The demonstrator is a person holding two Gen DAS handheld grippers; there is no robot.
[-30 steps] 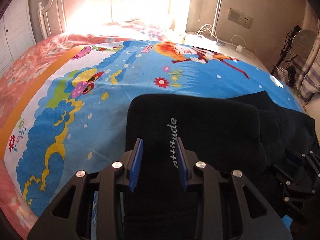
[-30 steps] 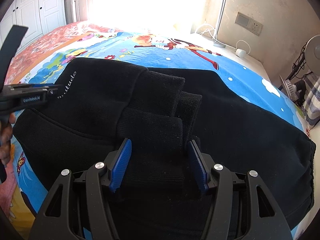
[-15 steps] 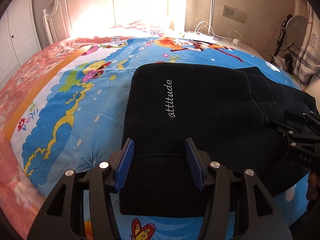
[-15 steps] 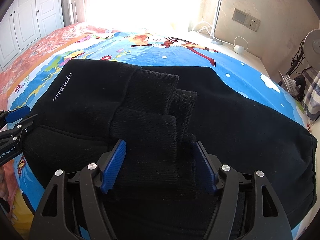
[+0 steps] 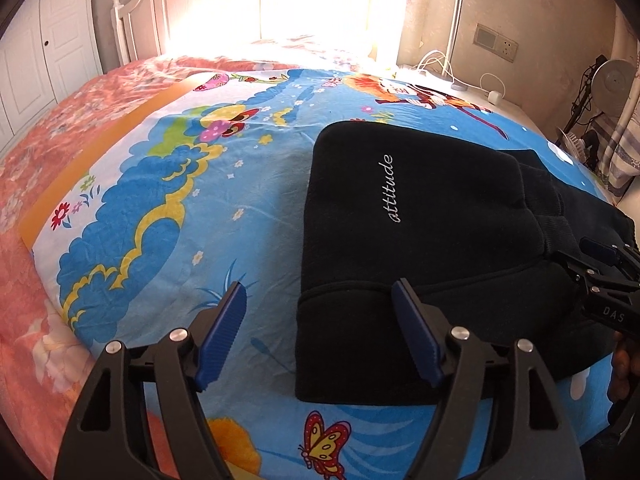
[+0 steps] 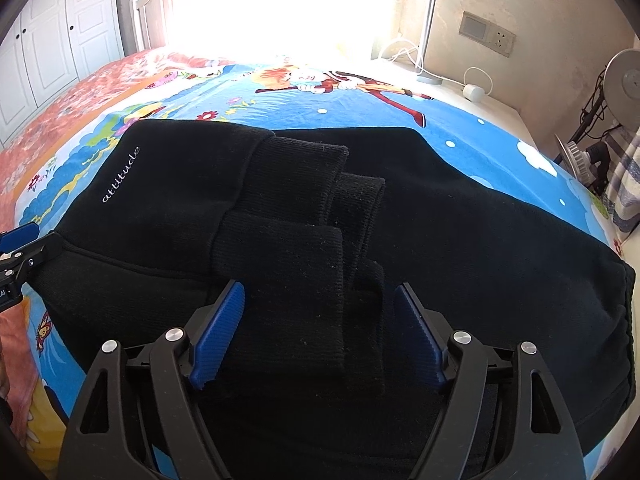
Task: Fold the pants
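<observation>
Black pants (image 5: 420, 240) with white "attitude" lettering lie folded on a cartoon-print bed sheet (image 5: 168, 200). In the right wrist view the pants (image 6: 460, 220) show ribbed cuffs (image 6: 288, 264) folded back over the body. My left gripper (image 5: 318, 334) is open and empty, above the left near edge of the pants. My right gripper (image 6: 320, 334) is open and empty, hovering over the cuffs. The right gripper also shows at the right edge of the left wrist view (image 5: 604, 268). The left gripper shows at the left edge of the right wrist view (image 6: 18, 252).
The bed has a white headboard (image 5: 132, 28) at the back and a pink floral cover (image 5: 36, 152) on the left. A wall socket (image 6: 484, 36), cables and a fan (image 6: 624, 80) stand on the right beside the bed edge.
Both grippers have opened wider and pulled back from the pants. The left gripper has shifted left off the fabric, so the sheet now shows between its fingers.
</observation>
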